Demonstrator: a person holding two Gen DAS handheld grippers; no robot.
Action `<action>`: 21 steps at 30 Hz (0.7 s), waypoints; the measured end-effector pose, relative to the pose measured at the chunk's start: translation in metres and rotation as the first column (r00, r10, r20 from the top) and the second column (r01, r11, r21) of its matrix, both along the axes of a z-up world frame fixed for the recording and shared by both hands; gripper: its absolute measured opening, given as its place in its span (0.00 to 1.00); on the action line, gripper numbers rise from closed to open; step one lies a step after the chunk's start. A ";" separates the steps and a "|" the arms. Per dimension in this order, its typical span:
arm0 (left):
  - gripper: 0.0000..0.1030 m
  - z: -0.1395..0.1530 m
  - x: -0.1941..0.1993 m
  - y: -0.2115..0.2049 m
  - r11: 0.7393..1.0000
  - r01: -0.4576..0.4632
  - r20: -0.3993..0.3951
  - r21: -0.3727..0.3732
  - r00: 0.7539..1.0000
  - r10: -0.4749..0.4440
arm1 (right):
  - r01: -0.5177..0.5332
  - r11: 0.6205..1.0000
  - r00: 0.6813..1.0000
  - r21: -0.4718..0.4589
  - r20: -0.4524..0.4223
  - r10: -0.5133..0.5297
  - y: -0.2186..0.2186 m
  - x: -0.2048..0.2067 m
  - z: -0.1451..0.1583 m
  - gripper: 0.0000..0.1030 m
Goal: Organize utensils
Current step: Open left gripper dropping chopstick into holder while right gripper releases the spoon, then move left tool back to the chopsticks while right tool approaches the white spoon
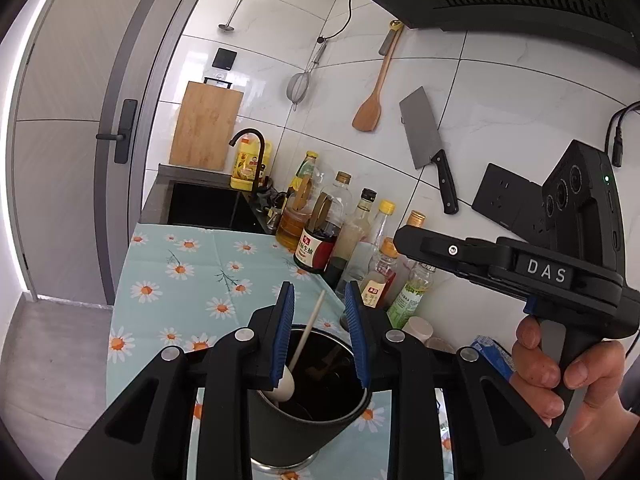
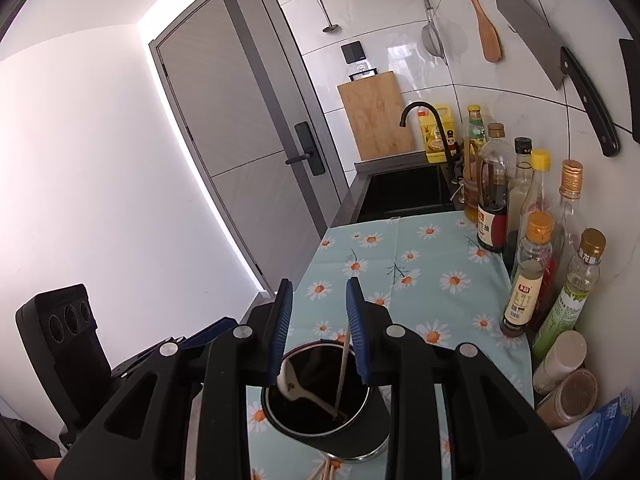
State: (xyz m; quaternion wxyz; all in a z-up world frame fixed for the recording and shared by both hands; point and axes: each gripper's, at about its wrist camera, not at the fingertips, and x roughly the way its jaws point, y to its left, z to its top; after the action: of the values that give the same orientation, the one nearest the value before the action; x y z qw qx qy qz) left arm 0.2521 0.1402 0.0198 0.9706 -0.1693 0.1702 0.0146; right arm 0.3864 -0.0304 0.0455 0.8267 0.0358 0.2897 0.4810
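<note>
Right up close, the left tongs [image 1: 320, 332] hang over the dark holder cup [image 1: 308, 420] with their blue pads spread and nothing between them, and the right tongs [image 2: 319, 332] do the same from the other side, jaws apart and empty, just above the rim. Inside the cup, there's a white spoon [image 2: 294, 384] leaning bowl-up against the near wall, and a pale chopstick [image 2: 343, 372] standing almost straight beside it, its tip poking above the rim; darker shapes lie deeper in, too dim to name. So part of the sorting looks done, with those pieces already home. But look at the bottom edge of the right view: a small bundle of thin wooden sticks [image 2: 326, 474] lies on the floral cloth [image 2: 400, 264] of the worktop, just in front of the cup's base, outside it. I'd say those are what's left to gather. Beyond, the cloth runs bare toward the black sink [image 2: 404, 192], a row of sauce bottles [image 2: 528, 272] lines the wall side, and a cleaver [image 1: 428, 148] and a wooden spatula [image 1: 374, 88] hang on the tiles.
</note>
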 end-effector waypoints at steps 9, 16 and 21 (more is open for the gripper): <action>0.30 0.022 -0.040 -0.010 1.000 -0.026 0.014 0.011 1.000 0.026 | -0.059 0.998 0.998 0.017 -0.006 0.059 -0.016 -0.027 0.013 0.30; 0.31 0.024 -0.068 -0.014 0.999 -0.038 -0.010 -0.012 0.999 0.038 | -0.165 0.986 0.985 -0.009 -0.046 0.164 -0.020 -0.051 0.008 0.36; 0.31 0.013 -0.085 -0.019 0.997 -0.071 -0.053 -0.012 0.996 0.070 | -0.225 0.973 0.972 -0.054 -0.086 0.219 -0.023 -0.062 -0.010 0.39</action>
State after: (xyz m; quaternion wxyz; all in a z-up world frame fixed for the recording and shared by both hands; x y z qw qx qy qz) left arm 0.1669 0.1216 0.0323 0.9635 -0.1816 0.1898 0.0523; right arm 0.3240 -0.0537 0.0355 0.7563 -0.0040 0.3395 0.5592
